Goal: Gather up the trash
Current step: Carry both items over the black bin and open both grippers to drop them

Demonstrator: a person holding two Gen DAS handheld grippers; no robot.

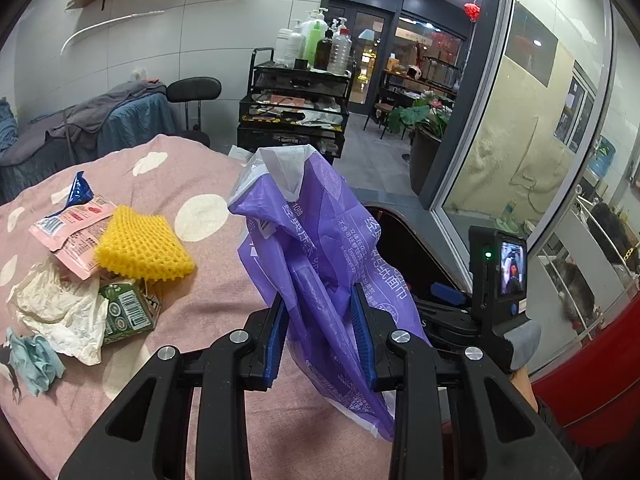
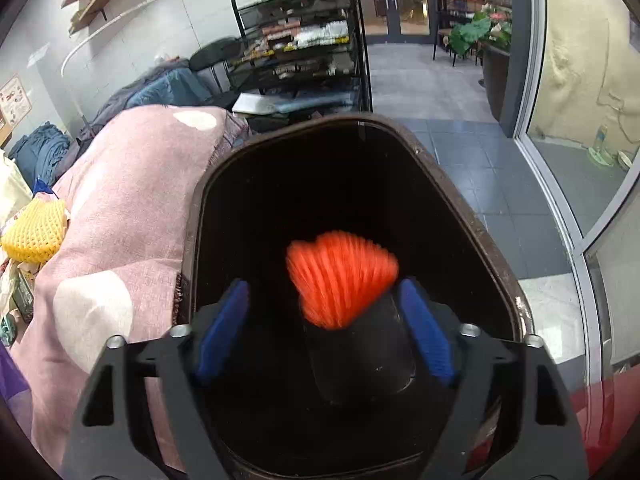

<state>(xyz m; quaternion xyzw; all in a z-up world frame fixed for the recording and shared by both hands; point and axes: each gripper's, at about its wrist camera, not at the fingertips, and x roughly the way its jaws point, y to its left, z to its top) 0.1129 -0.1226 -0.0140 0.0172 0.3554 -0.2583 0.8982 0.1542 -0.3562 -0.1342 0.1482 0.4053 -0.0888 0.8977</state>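
Pink polka-dot blanket [image 1: 192, 176] under wrappers; tiled salon floor [image 2: 460, 152] beyond.
Left gripper [image 1: 320, 332] clamps purple plastic bag [image 1: 320, 248]; right gripper [image 2: 324, 336], jaws apart, over black bin [image 2: 440, 160], blurred orange object [image 2: 340, 276] perhaps falling.

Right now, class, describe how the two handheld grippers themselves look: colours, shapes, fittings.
Both the left gripper and the right gripper have black angular frames with cut-out slots, silver round bolts, and blue ribbed finger pads. In the left view, the right gripper's body carries a small lit screen and a green indicator light.
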